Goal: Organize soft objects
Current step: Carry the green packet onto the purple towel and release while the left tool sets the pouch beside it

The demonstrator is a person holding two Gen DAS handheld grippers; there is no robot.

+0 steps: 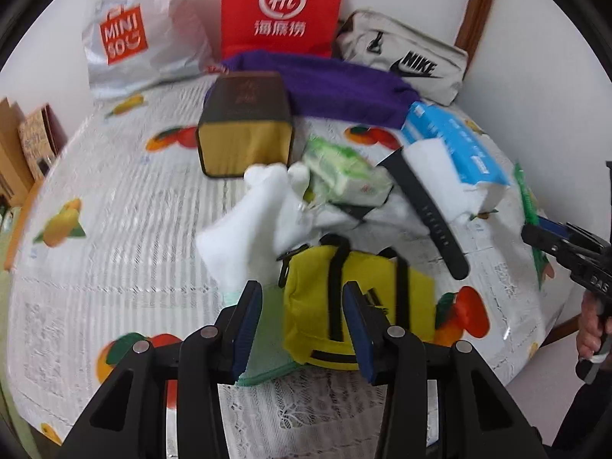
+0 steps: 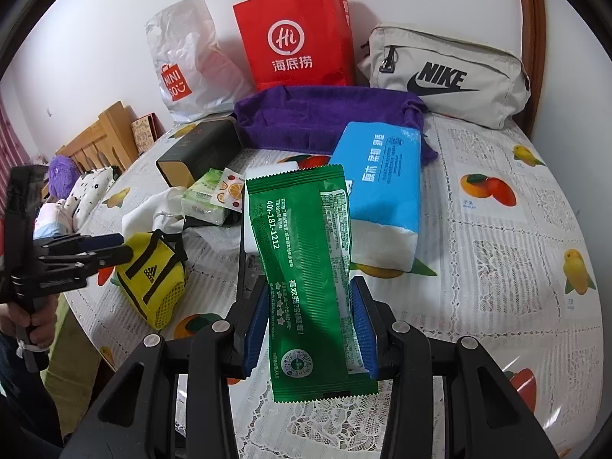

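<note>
The red paper bag [image 2: 296, 38] and white Miniso bag [image 2: 187, 65] stand at the table's far edge, contents hidden. The right gripper [image 2: 311, 329] pinches a green packet [image 2: 306, 267]; the left gripper [image 1: 302, 325] hangs spread above the yellow pouch [image 1: 355, 306].

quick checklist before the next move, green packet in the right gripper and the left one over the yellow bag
1. Right gripper shut on green packet: ok.
2. Packet lifted off the table: cannot tell.
3. Left gripper open and holding nothing: ok.
4. Left gripper lined up over yellow adidas bag: ok, the bag shows between its fingers.
5. White cloth apart from the bag: not ok, it lies against the bag's far edge.
6. Red paper bag upright at the wall: ok.
</note>
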